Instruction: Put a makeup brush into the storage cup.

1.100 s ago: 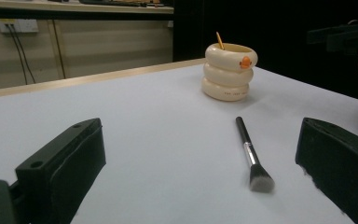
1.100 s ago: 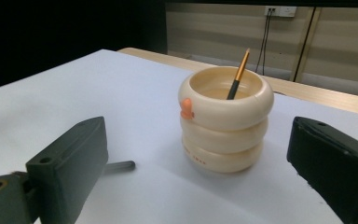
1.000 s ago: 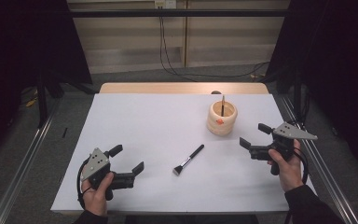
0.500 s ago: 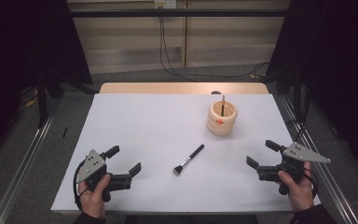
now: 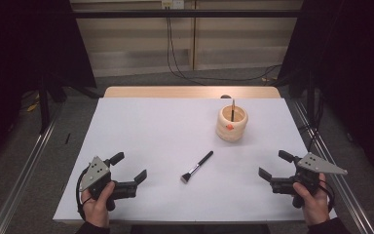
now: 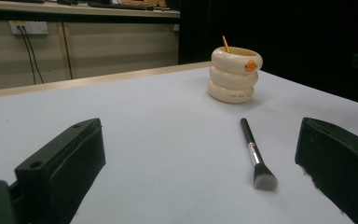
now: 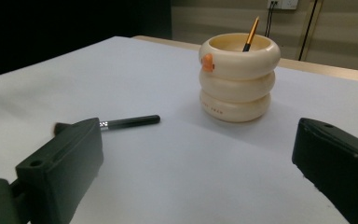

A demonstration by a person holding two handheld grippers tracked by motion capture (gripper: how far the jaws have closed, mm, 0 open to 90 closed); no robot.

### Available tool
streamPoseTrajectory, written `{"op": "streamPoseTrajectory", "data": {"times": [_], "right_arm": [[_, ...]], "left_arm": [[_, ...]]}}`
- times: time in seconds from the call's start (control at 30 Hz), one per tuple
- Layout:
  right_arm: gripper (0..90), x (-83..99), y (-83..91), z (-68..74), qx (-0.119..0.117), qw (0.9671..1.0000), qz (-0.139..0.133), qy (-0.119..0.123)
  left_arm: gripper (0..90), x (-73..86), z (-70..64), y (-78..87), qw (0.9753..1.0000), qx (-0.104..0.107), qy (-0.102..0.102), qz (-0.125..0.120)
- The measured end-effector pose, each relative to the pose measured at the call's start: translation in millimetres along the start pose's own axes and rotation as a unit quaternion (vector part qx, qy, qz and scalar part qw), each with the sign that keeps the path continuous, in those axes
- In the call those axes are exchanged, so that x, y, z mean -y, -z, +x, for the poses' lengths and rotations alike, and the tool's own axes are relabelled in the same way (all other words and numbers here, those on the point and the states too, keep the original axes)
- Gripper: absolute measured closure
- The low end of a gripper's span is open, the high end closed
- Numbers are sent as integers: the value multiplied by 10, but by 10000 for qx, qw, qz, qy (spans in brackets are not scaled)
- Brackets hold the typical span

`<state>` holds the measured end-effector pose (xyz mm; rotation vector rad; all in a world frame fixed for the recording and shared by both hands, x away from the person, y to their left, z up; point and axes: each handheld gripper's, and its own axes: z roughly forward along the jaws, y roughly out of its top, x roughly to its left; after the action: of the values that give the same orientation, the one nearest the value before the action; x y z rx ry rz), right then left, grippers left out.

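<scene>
The left gripper (image 5: 129, 169) was held low near the front edge of the table (image 5: 141, 122), its jaws spread wide and nothing between them. From it, the makeup brush (image 5: 197, 166) was found lying flat on the white surface, off toward the holder and a little farther back. In the left gripper view the brush (image 6: 257, 156) was framed between the two black jaws, nearer the right one, bristles toward the camera and handle pointing away at the cream ringed holder (image 6: 235, 74).

The right gripper (image 5: 274, 166) was likewise held fully open and empty, well to the other side of the brush. In the right gripper view the handle (image 7: 129, 122) was seen lying crosswise, its bristle end hidden behind the left jaw.

The brush's long axis was set on a diagonal, handle tip aimed at the holder (image 5: 232, 123), bristle end away from it and toward the front edge. Both grippers were placed well apart from the brush, at much the same remove; the left was judged the better aligned with its axis, the right the nearer to the holder, in which one thin stick (image 5: 233, 108) was already stood.
</scene>
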<state>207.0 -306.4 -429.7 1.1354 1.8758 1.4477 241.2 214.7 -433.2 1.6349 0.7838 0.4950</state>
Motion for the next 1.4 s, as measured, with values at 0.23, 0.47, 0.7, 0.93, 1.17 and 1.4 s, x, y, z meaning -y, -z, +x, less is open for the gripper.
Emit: {"op": "streamPoseTrajectory", "data": {"times": [0.23, 0.47, 0.7, 0.93, 1.17, 1.4], "right_arm": [[18, -17, -71, 11, -85, 9998, -90, -174], [16, -42, -176, 41, -334, 9994, 83, -41], [27, -109, -348, 68, -426, 9989, -4, 206], [18, -201, -497, 70, -508, 9970, -217, 539], [15, -339, -626, 73, -636, 9953, -252, 682], [12, -472, -853, 127, -951, 9926, -179, 736]], "left_arm": [[14, 5, 6, 9, 10000, -7, 6, 15], [13, 6, -15, 22, 10000, -34, -68, 42], [9, -1, -50, 35, 10000, 29, 2, 9], [11, 4, -39, 38, 10000, -36, -29, 32], [10, -4, -57, 23, 10000, -3, -32, 57], [12, 3, -37, 21, 10000, 15, -2, 74]]}}
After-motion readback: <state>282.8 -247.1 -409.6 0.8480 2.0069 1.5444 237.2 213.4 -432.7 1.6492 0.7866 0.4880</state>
